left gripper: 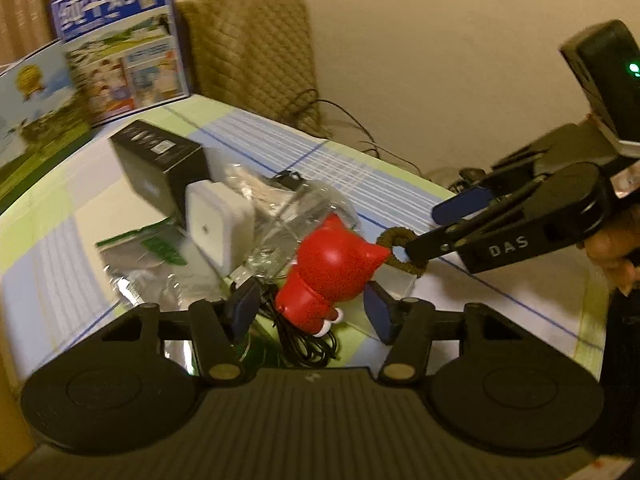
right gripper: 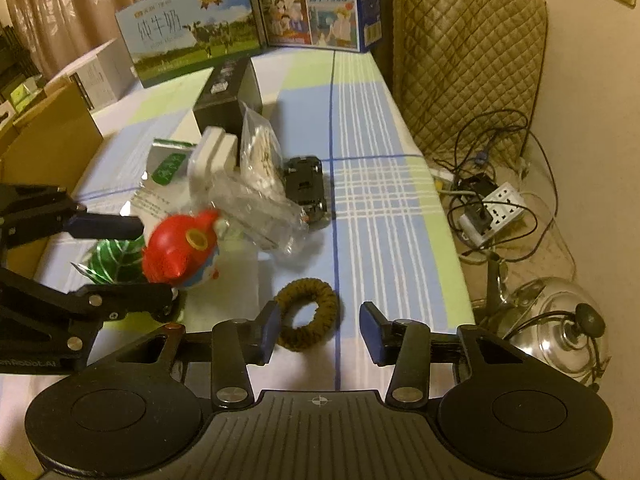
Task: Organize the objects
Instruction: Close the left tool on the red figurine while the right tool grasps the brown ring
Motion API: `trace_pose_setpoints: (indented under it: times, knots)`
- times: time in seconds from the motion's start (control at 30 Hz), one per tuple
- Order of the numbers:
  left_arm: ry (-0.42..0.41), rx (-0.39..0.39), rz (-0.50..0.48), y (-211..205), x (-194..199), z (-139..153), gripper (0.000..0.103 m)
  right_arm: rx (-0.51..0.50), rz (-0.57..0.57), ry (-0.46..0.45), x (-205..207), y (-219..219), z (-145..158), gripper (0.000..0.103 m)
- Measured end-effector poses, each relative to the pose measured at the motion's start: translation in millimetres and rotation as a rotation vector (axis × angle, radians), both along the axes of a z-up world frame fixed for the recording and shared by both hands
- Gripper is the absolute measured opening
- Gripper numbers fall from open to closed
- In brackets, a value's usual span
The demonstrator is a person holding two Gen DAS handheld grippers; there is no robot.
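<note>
A red toy figure (left gripper: 324,268) lies tilted on the checked tablecloth (right gripper: 360,208), between the fingers of my left gripper (left gripper: 312,310). That gripper is open, with a gap showing on the toy's left side. In the right wrist view the same red toy (right gripper: 180,248) sits at the tips of the left gripper (right gripper: 156,260), which reaches in from the left. A brown braided ring (right gripper: 308,314) lies flat on the cloth between the spread fingers of my right gripper (right gripper: 320,330), which is open. In the left wrist view the brown ring (left gripper: 400,248) sits at the right gripper's (left gripper: 422,232) tips.
Behind the toy lie a black box (right gripper: 228,96), a white block (right gripper: 212,156), crinkled clear bags (right gripper: 260,208), a green packet (right gripper: 168,168) and a black toy car (right gripper: 306,184). Milk cartons (right gripper: 192,32) stand at the back. A quilted chair (right gripper: 460,52), cables and a power strip (right gripper: 504,204) lie right.
</note>
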State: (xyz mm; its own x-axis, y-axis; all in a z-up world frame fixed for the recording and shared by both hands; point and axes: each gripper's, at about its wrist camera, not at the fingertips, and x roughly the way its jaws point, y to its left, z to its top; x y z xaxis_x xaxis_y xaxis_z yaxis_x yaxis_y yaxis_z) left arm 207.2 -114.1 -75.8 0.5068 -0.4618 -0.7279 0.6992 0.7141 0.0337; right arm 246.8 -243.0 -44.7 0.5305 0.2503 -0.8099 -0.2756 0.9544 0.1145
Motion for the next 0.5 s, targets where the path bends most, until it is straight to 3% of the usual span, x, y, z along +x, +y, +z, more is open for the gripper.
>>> trace_pose_setpoints:
  times: [0.13, 0.3, 0.37, 0.5]
  knots:
    - [-0.024, 0.057, -0.08, -10, 5, -8, 0.046, 0.012, -0.009, 0.011, 4, -3, -8, 0.034]
    - [-0.018, 0.054, -0.111, -11, 13, -13, 0.044, -0.009, -0.007, 0.004, 4, -1, -14, 0.009]
    - [-0.014, 0.058, -0.105, -11, 14, -13, 0.037, -0.018, -0.009, -0.004, 3, 0, -14, 0.007]
    - [0.023, 0.033, -0.055, -6, 12, -14, 0.036, -0.015, -0.04, -0.018, 0, -3, -11, 0.006]
